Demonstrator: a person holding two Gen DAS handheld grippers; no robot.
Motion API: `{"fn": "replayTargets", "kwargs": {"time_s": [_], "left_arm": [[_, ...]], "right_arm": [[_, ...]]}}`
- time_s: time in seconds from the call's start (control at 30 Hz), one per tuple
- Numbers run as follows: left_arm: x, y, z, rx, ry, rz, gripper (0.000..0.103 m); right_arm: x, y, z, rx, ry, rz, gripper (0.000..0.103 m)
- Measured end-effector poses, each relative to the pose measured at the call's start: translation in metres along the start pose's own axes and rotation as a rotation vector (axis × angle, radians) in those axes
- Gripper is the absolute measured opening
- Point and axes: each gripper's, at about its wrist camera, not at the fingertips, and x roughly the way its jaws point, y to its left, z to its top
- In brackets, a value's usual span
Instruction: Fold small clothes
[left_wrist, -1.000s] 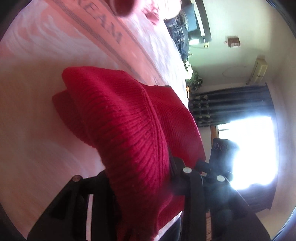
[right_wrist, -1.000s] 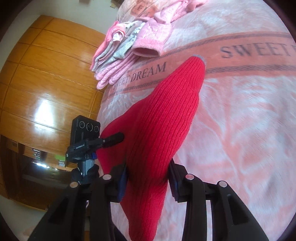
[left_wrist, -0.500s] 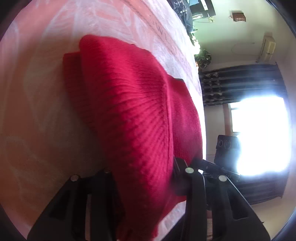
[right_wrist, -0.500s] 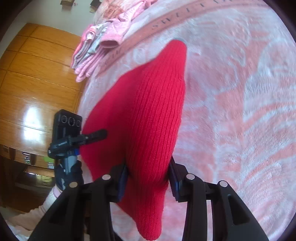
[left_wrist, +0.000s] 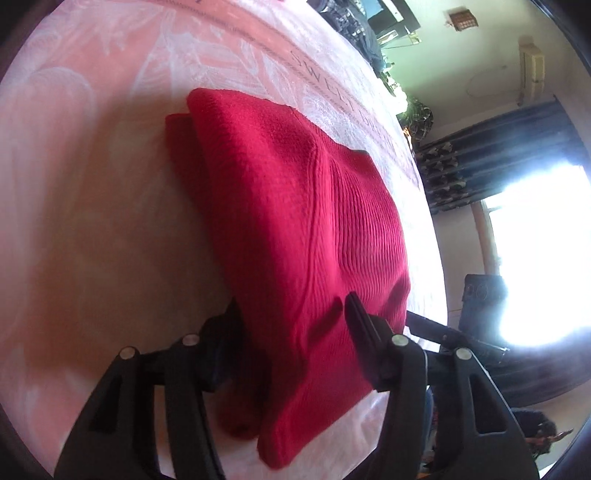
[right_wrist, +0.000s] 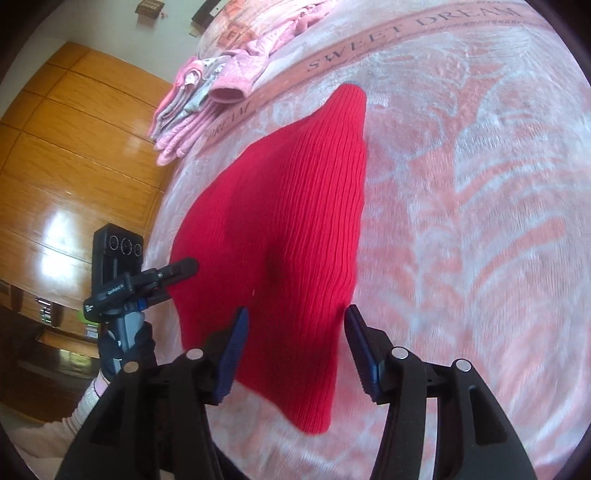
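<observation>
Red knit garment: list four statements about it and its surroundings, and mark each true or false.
1. The red knit garment lies on a pink bedspread. True.
2. A pile of pink clothes sits on the bed beyond it. True.
3. The bedspread reads "GOOD NIGHT". False: it reads "SWEET DREAM".
4. The garment lies clear of both grippers. False: it runs between the fingers of the left gripper and of the right gripper.
</observation>
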Motion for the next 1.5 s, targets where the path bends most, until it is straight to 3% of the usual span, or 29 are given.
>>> {"fn": "replayTargets", "kwargs": {"time_s": [0.23,0.4,0.5,0.57,0.63,0.73,0.93,1.3,1.4,1.5], "left_arm": [[-0.009,-0.008,-0.033,0.044,0.000,0.025,0.070],[-0.003,0.012,-0.043,0.015,0.012,0.043,0.071],[-0.003,0.019,-0.037,-0.028,0.007,0.018,0.060],[-0.004,0.026,-0.039,-0.032,0.038,0.014,0.029],[-0.006,0.034,-0.039,-0.070,0.056,-0.038,0.022],[-0.014,0.029,-0.046,-0.042,0.050,-0.036,0.019],[-0.008,0.009,-0.047,0.082,0.065,0.096,0.019],[-0.010,0.040,-0.057,0.033,0.024,0.048,0.027],[-0.021,0.042,-0.062,0.009,0.025,0.054,0.033],[-0.029,0.035,-0.068,0.006,0.019,0.081,0.050]], "right_arm": [[0.009,0.002,-0.028,0.017,0.027,-0.014,0.055],[0.019,-0.002,-0.036,0.040,0.046,-0.011,0.054],[0.024,-0.001,-0.035,0.062,0.062,0.008,0.037],[0.023,0.001,-0.036,0.068,0.073,0.008,0.021],[0.016,0.008,-0.035,0.046,0.067,0.013,0.017],[0.002,0.023,-0.034,0.015,0.042,0.030,0.016],[0.016,0.032,-0.039,-0.027,0.077,-0.063,0.015],[0.038,0.011,-0.051,0.024,0.069,-0.100,0.017],[0.040,0.019,-0.047,0.027,0.062,-0.104,0.024],[0.030,0.031,-0.047,-0.001,0.033,-0.162,0.047]]}}
